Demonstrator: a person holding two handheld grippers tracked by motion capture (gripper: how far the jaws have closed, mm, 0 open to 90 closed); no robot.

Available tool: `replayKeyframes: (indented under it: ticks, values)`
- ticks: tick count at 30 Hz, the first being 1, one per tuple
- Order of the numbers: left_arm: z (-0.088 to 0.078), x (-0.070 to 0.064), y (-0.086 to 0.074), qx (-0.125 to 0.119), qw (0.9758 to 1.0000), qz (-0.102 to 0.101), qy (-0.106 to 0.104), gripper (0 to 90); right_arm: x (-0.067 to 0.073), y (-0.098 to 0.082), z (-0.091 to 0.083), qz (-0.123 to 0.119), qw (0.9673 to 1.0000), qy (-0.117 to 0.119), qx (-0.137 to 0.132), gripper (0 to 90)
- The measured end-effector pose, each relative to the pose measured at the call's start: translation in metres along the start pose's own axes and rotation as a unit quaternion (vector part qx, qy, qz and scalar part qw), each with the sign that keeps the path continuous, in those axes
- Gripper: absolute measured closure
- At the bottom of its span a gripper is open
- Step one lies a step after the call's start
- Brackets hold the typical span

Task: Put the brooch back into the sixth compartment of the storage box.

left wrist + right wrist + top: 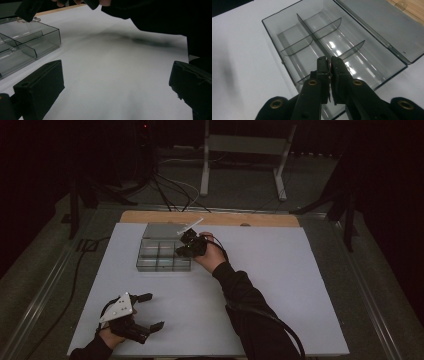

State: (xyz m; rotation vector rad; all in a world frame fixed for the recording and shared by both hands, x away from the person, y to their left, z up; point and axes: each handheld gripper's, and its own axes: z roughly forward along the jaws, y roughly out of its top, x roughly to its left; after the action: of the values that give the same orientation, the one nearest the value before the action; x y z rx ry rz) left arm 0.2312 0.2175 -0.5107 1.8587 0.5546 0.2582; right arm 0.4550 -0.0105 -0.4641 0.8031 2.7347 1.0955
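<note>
So there's a clear divided box (163, 255) with its lid (161, 230) flipped open, sitting toward the far side of the white desk (280, 285). The right tool (186, 251) hangs over the box's right end, jaws pressed nearly together on something thin with a bit of pink showing (328, 65); can't tell what it is. The left tool (154, 311) is down at the near left corner, jaws spread wide, nothing between them.

overhead forward-down, gripper views close, sharing organizer box (163, 254)
</note>
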Motion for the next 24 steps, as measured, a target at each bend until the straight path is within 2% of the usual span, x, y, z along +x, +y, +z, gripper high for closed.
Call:
replayKeyframes:
  ticks: [10,18,21,24]
  values:
    - [0.000,0.000,0.000,-0.001,1.0000,-0.002,-0.001,1.2,-0.002,-0.002,0.006,0.009,1.0000,0.000,0.001,84.4]
    - [0.000,0.000,0.000,-0.001,1.0000,-0.001,-0.001,1.2,-0.001,-0.002,0.001,0.010,0.9999,0.005,-0.010,58.0]
    - [0.000,0.000,0.000,-0.001,1.0000,-0.002,-0.001,1.2,-0.001,-0.004,-0.003,0.012,0.9995,0.018,-0.022,48.5]
    - [0.000,0.000,0.000,-0.002,1.0000,-0.001,0.000,1.2,-0.002,-0.007,-0.006,0.019,0.9987,0.036,-0.032,33.3]
